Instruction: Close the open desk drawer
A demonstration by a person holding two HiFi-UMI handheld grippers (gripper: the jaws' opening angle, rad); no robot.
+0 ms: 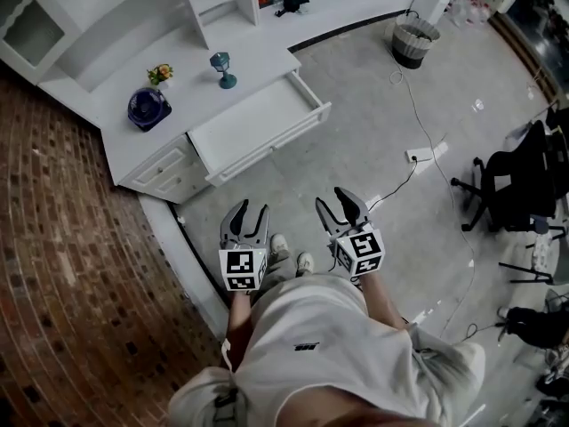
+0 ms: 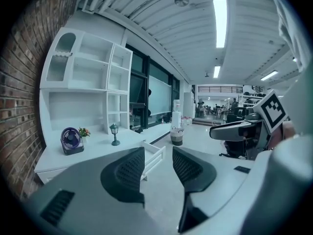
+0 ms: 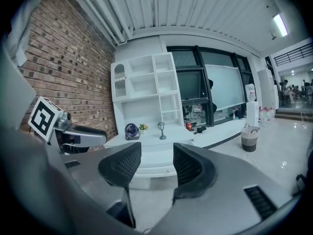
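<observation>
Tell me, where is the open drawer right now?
In the head view, the drawer sticks out from the white desk at the upper middle. It is just in front of the little lamp, with the blue fan to its left.

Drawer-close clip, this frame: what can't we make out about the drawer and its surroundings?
- Drawer front and handle: the head view looks down too steeply. In the left gripper view the left claw covers most of it, and in the right gripper view the right claw does.
- Drawer runners: under the drawer body, shown in no view.
- Items on the far counter: too small in every view.
</observation>
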